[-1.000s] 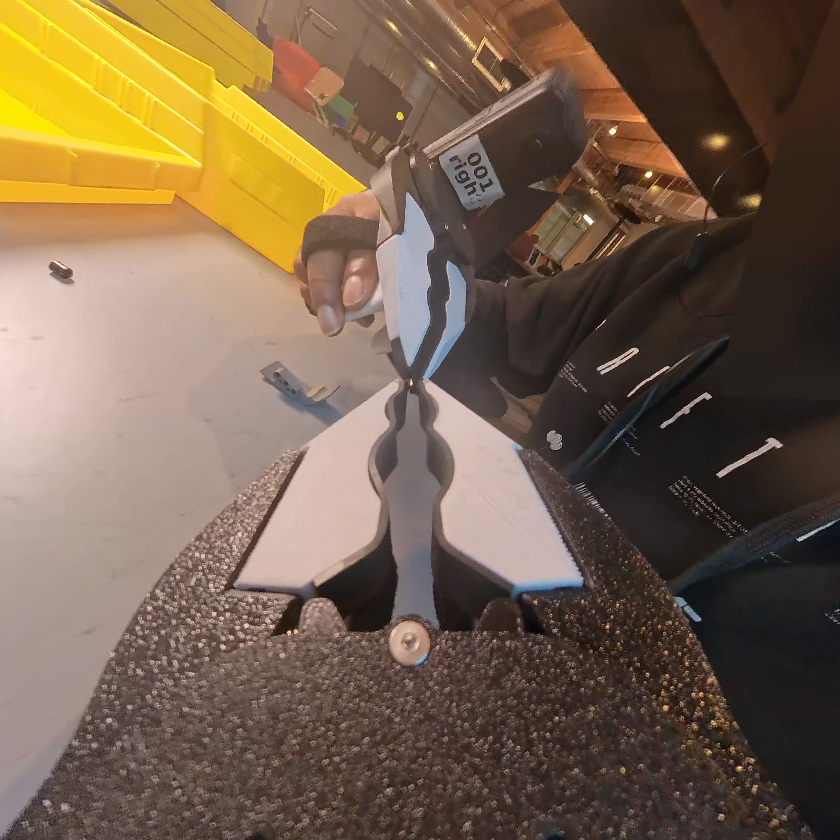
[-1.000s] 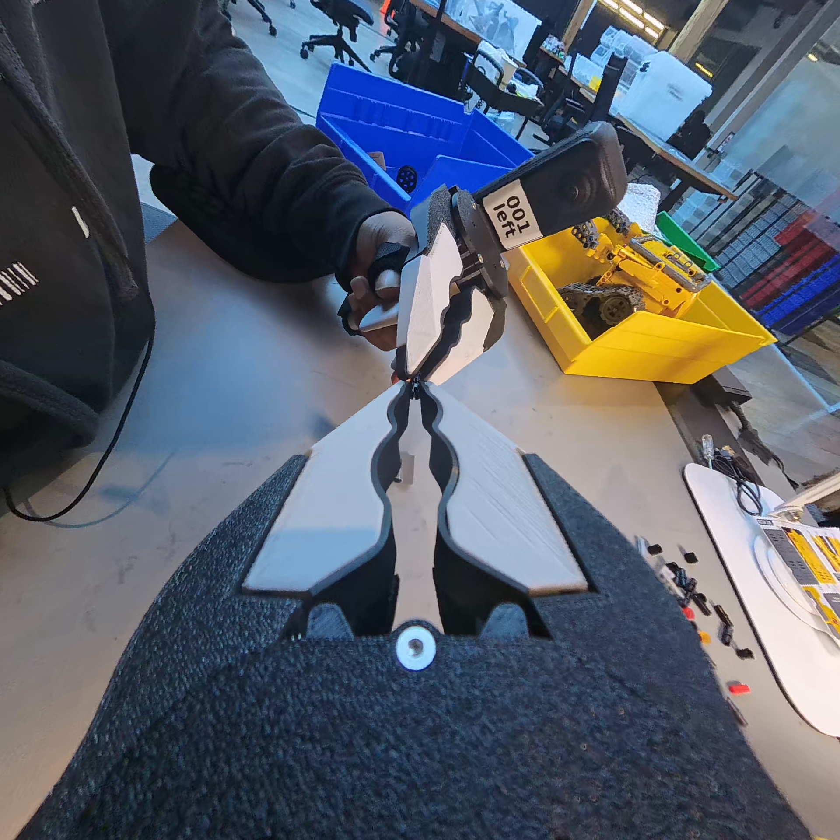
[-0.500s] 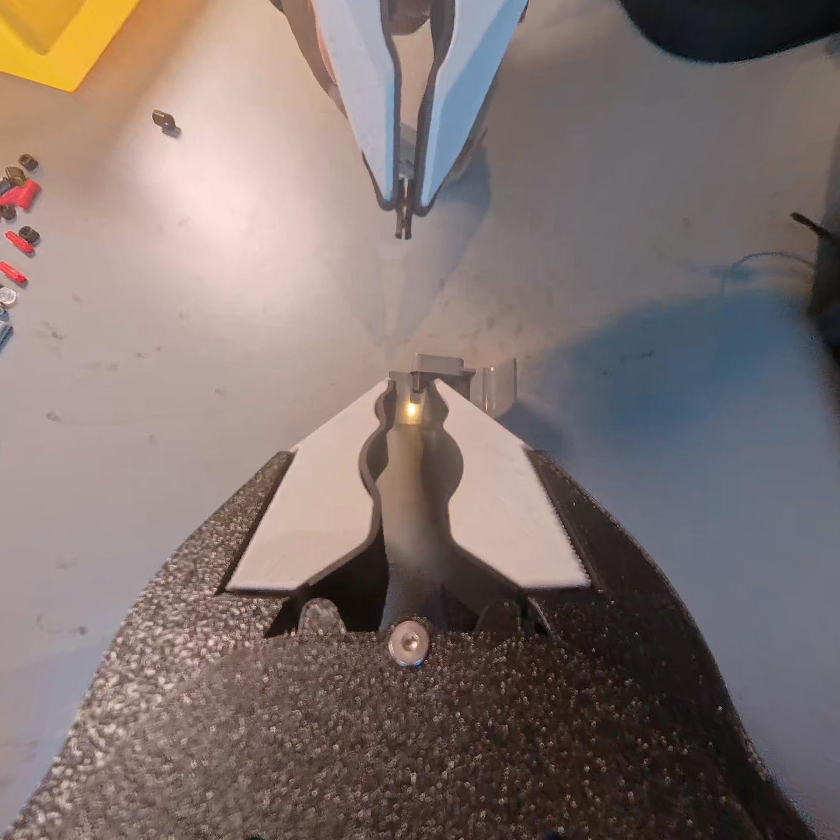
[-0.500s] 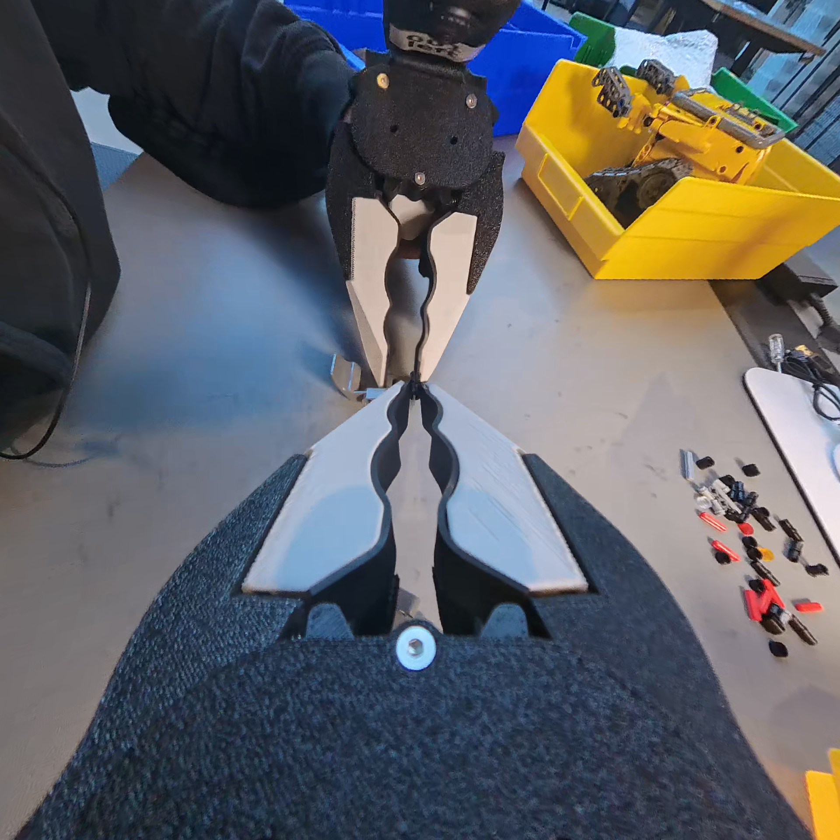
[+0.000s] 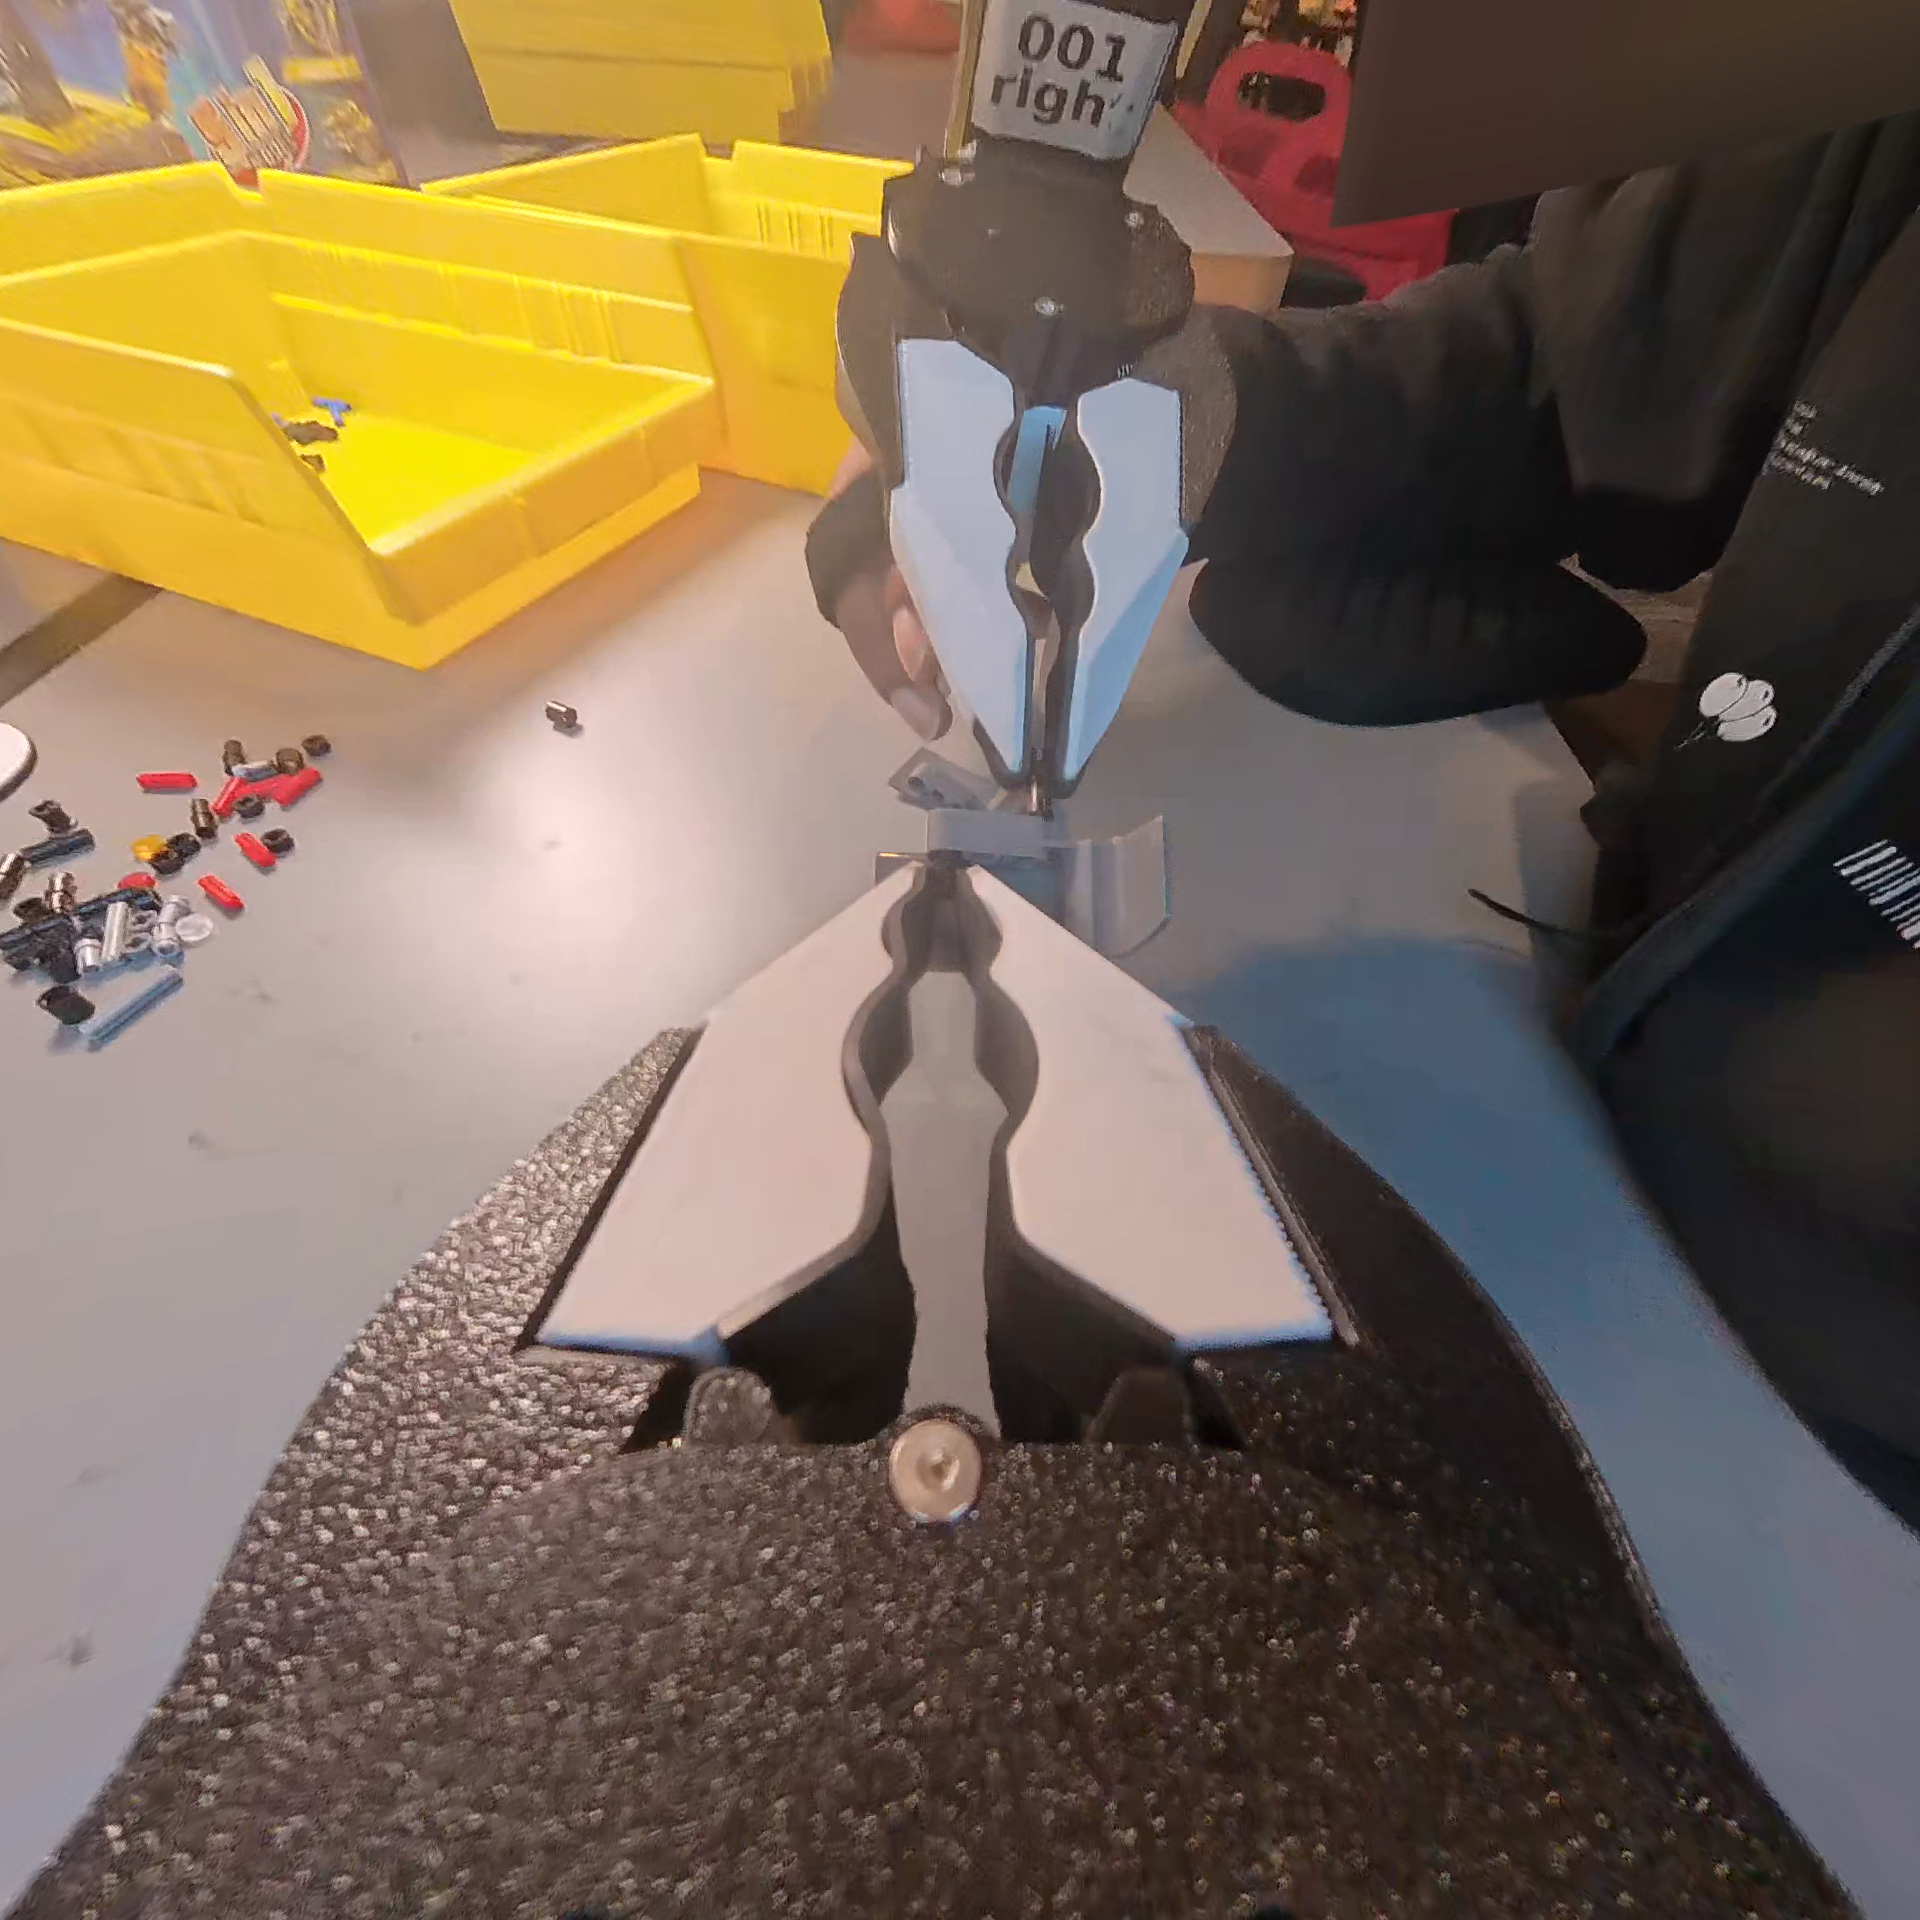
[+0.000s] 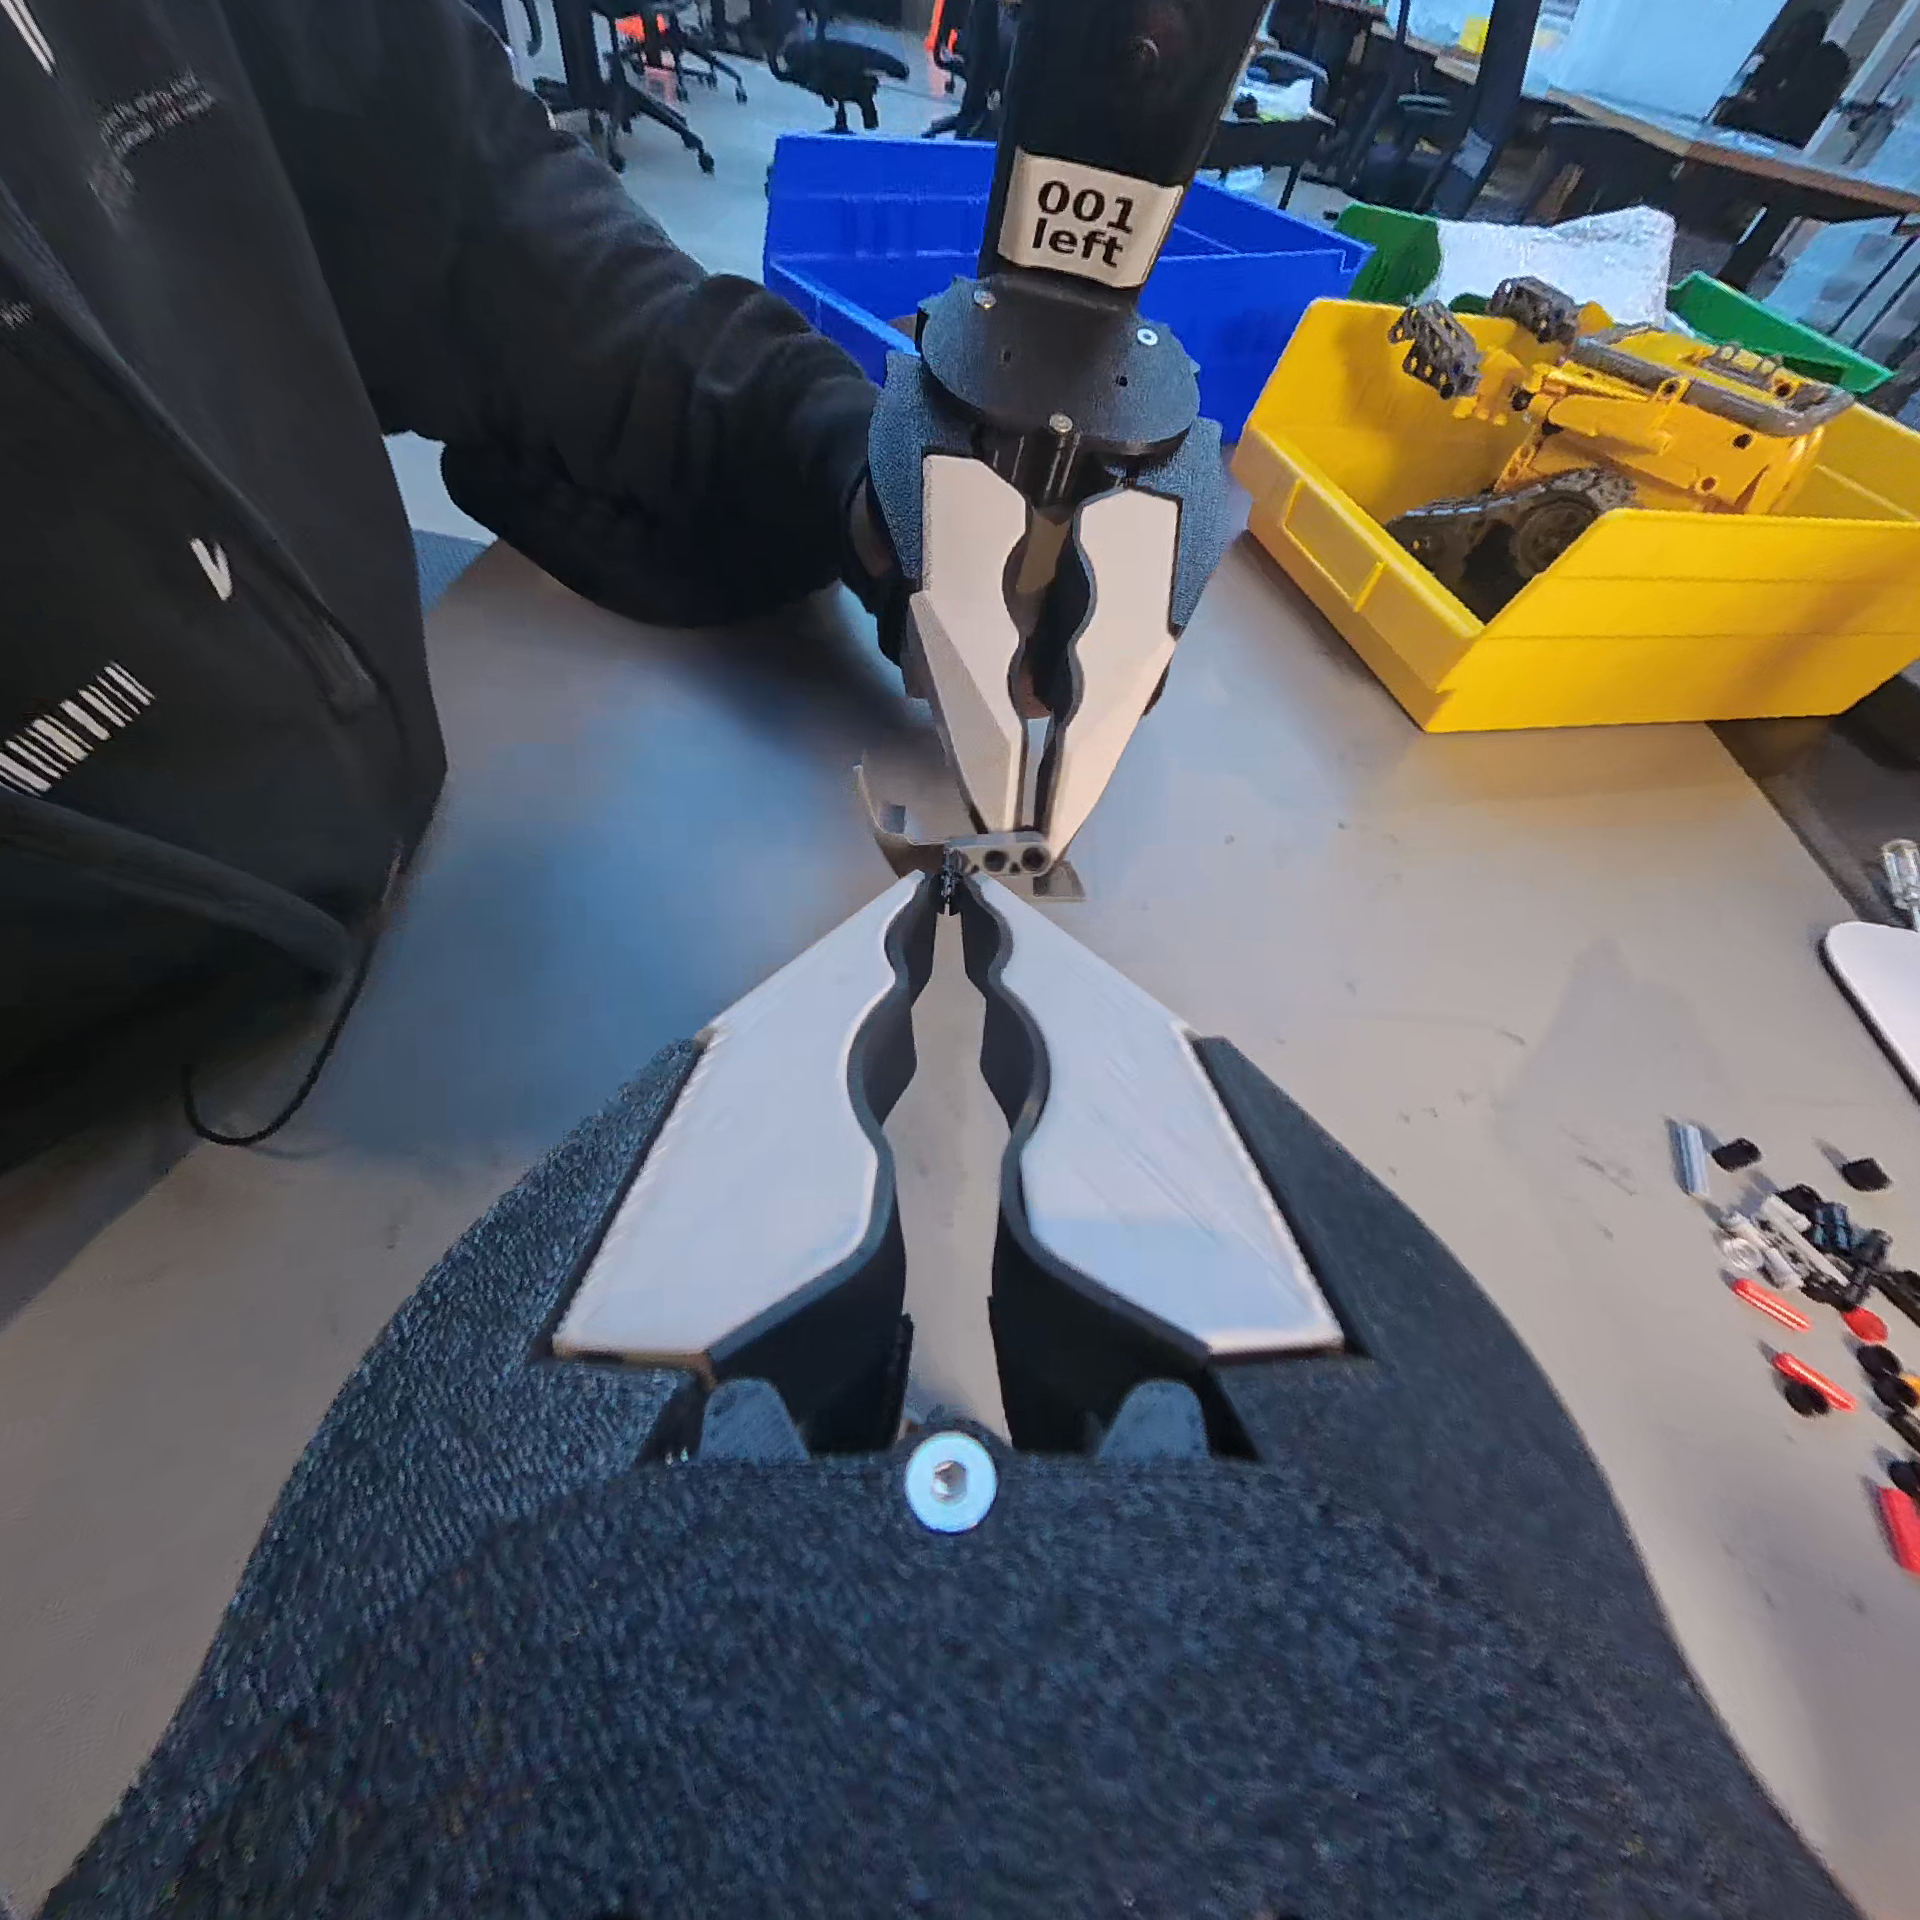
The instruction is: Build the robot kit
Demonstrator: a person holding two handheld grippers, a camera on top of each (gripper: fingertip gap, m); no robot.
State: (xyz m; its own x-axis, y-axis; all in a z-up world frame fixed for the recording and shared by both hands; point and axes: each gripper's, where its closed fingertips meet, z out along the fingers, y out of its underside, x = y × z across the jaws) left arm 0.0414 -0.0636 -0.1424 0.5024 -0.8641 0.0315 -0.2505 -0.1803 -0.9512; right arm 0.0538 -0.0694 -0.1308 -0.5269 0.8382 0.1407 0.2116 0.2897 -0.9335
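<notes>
My left gripper (image 5: 940, 868) is shut on a small grey beam with holes (image 5: 985, 833), held just above the grey table. It also shows in the right wrist view (image 6: 1023, 826), with the beam (image 6: 1003, 858) at its tips. My right gripper (image 6: 951, 885) is shut on a tiny black pin (image 6: 949, 881), and the pin's end is against the beam. In the left wrist view the right gripper (image 5: 1034, 792) comes in from opposite. A curved grey panel (image 5: 1117, 883) and a small grey part (image 5: 930, 779) lie on the table under the tips.
Yellow bins (image 5: 364, 447) stand at the far left, with a scatter of small red, black and grey parts (image 5: 135, 862) before them. In the right wrist view there is a yellow bin holding a tracked toy vehicle (image 6: 1610, 468), a blue bin (image 6: 904, 229) and a white board (image 6: 1881, 987). The person's black sleeves flank the grippers. Left and right tips are no more than a few centimetres apart.
Both grippers came down from tip to tip in the air to just above the table. The right gripper's pin has closed in on the beam held by the left.
</notes>
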